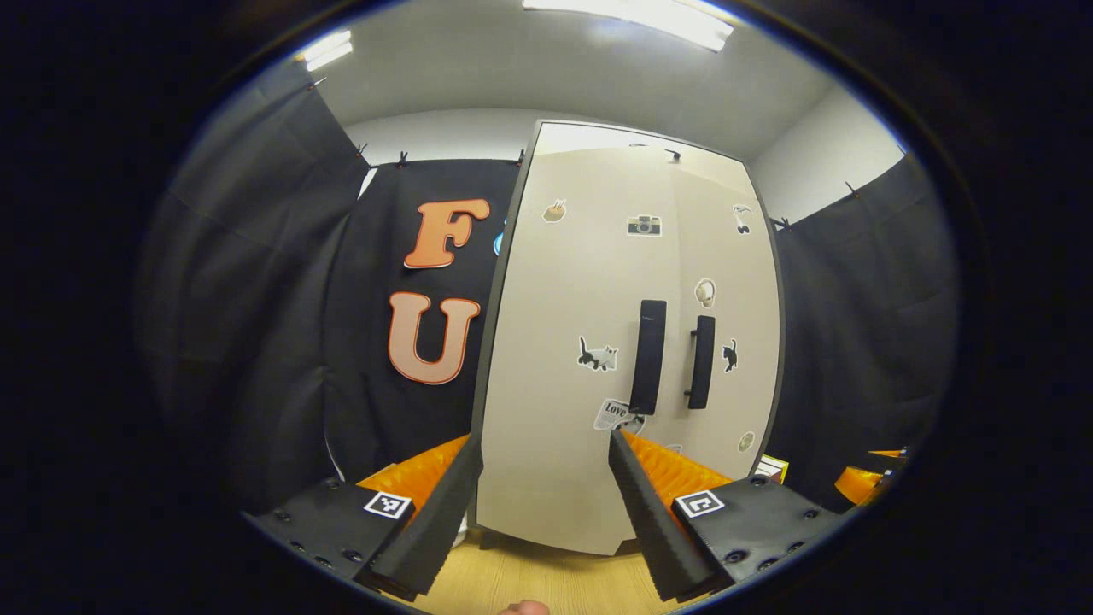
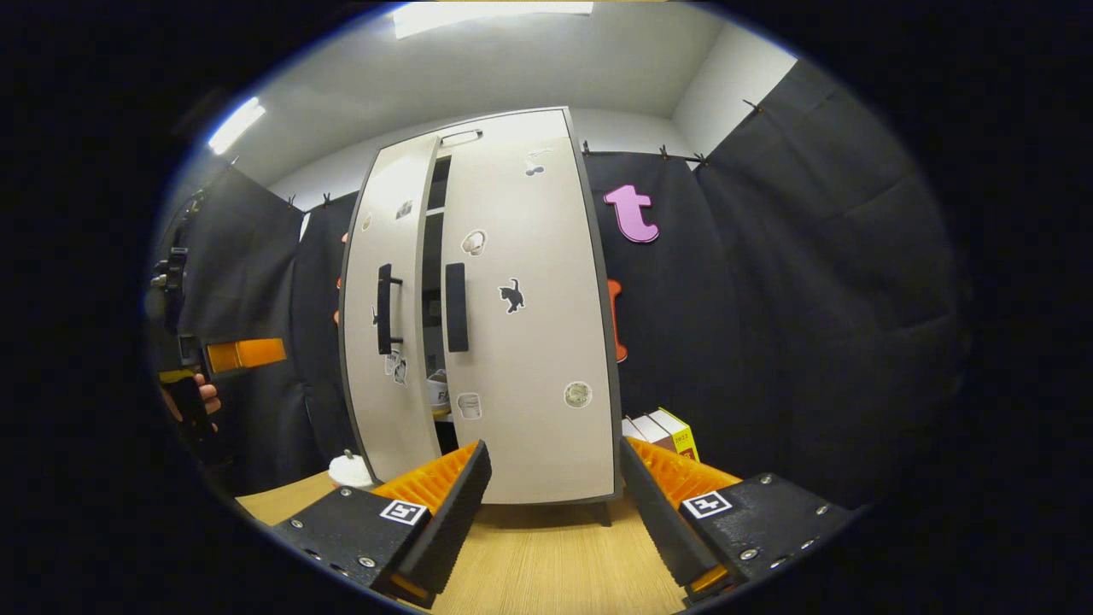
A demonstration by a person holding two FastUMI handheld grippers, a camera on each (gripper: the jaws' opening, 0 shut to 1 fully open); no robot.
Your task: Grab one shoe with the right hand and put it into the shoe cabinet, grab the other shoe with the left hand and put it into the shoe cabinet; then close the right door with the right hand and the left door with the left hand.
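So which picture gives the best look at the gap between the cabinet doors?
The right gripper view: the left door stands slightly ajar, leaving a dark gap with a shoe visible inside. In the left gripper view the doors look nearly flush, handles side by side, the gap barely visible.

A staged recording booth rather than a lived-in home. Black cloth (image 2: 768, 325) is clipped up as walls on every side, with plain white room wall (image 1: 820, 162) and ceiling showing above its top edge. Long fluorescent ceiling lights (image 1: 632, 21) give flat indoor lighting. The floor is a pale wood-look surface (image 2: 546, 555). One piece of household furniture stands against the cloth: a tall off-white shoe cabinet (image 2: 521, 342) with two doors, dark vertical handles (image 1: 649, 354) and small decorative stickers, such as a black cat (image 2: 511, 295). Beside the cabinet's foot, a few small boxes (image 2: 662, 431) sit against the cloth
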